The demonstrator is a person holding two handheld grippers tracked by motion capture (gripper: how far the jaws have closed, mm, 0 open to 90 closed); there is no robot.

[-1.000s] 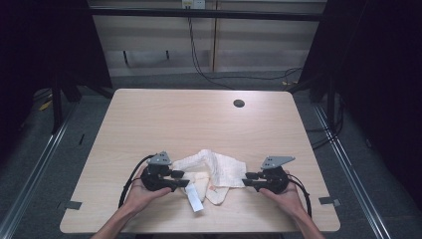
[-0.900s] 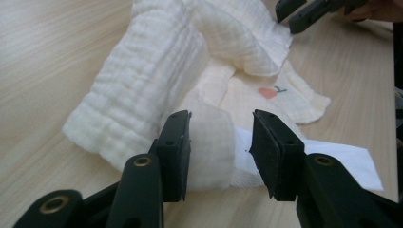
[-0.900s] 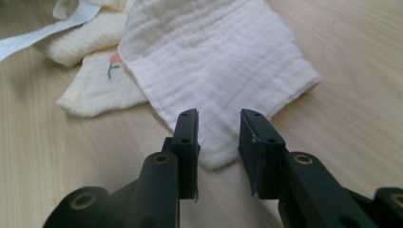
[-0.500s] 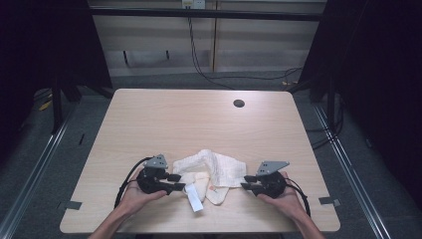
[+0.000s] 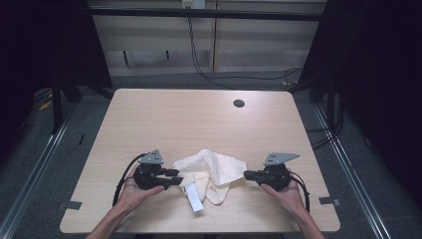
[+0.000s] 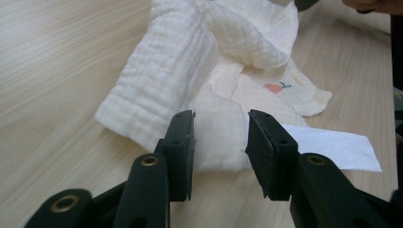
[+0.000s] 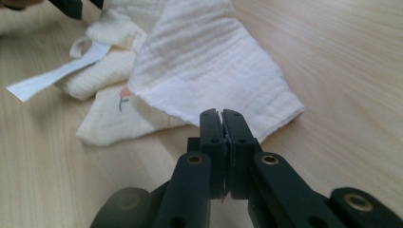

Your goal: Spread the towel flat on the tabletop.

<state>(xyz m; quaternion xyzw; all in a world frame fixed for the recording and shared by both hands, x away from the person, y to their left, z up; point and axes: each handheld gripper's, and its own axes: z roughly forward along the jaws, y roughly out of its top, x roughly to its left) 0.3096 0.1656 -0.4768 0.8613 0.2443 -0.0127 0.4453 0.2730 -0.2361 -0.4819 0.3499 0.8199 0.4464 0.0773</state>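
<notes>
A crumpled white muslin cloth [image 5: 211, 167] with a small peach print lies near the front of the wooden table [image 5: 199, 119]. A white label strip [image 5: 195, 199] sticks out of it toward the front edge. My left gripper [image 5: 178, 178] is at the cloth's left side. In the left gripper view the cloth [image 6: 166, 76] has a folded corner between the jaws of my left gripper [image 6: 221, 126], which have just been closing but still stand apart. My right gripper [image 5: 246, 174] is at the right corner. In the right gripper view my right gripper [image 7: 221, 114] has just closed, pinching the edge of the cloth [image 7: 209, 57].
A dark round cable hole [image 5: 239, 103] sits at the table's far right. Black cables trail from both grippers toward the front edge. Dark frame posts and floor rails flank the table. The label strip [image 6: 332, 147] lies flat on the wood to the right of my left jaws.
Both hands have stayed almost where they were, one at each side of the cloth. The cloth and its label lie as before.
</notes>
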